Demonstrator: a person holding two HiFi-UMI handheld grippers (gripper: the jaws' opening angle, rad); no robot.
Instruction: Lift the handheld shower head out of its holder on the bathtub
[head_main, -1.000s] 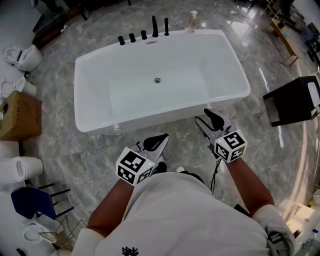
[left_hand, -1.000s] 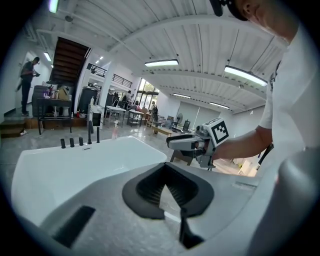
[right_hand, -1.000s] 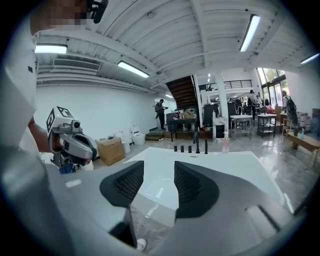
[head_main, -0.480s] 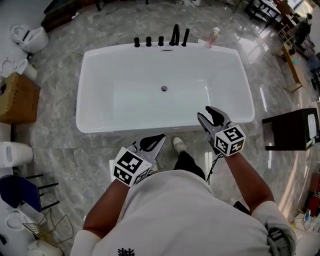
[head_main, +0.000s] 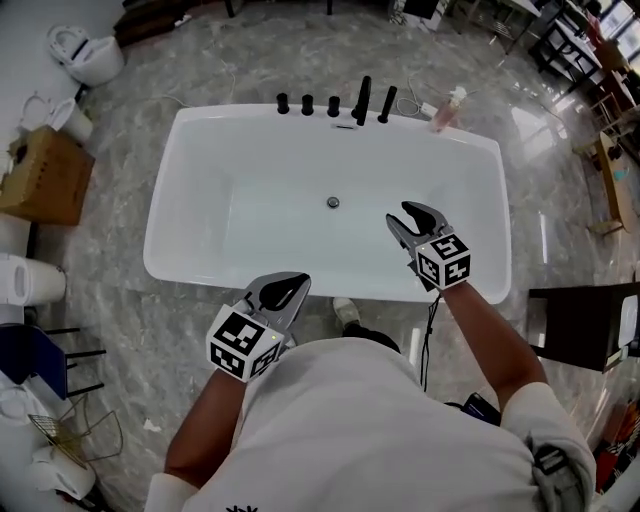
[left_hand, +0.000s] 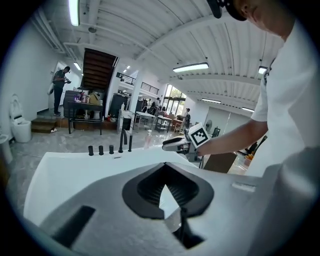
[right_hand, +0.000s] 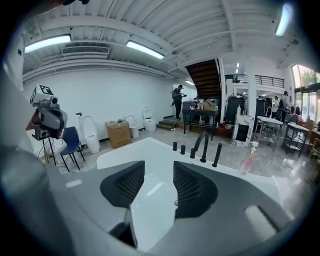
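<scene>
Grey marble floor surrounds the white rectangular bathtub (head_main: 480, 150). At centre right, the right claw (head_main: 408, 215) is released. At lower left, the left claw (head_main: 300, 283) is clenched and empty. The black handheld shower head (head_main: 387, 104) stands at top centre.

White short-sleeved shirt (head_main: 350, 430) with a small black emblem (head_main: 237, 508); left gripper (head_main: 298, 283) and right gripper (head_main: 403, 215) grey with black ribbed pads (right_hand: 192, 189), each carrying a white cube (head_main: 243, 343) printed with black squares; a thin black cable (head_main: 428, 340) hangs under the right one
</scene>
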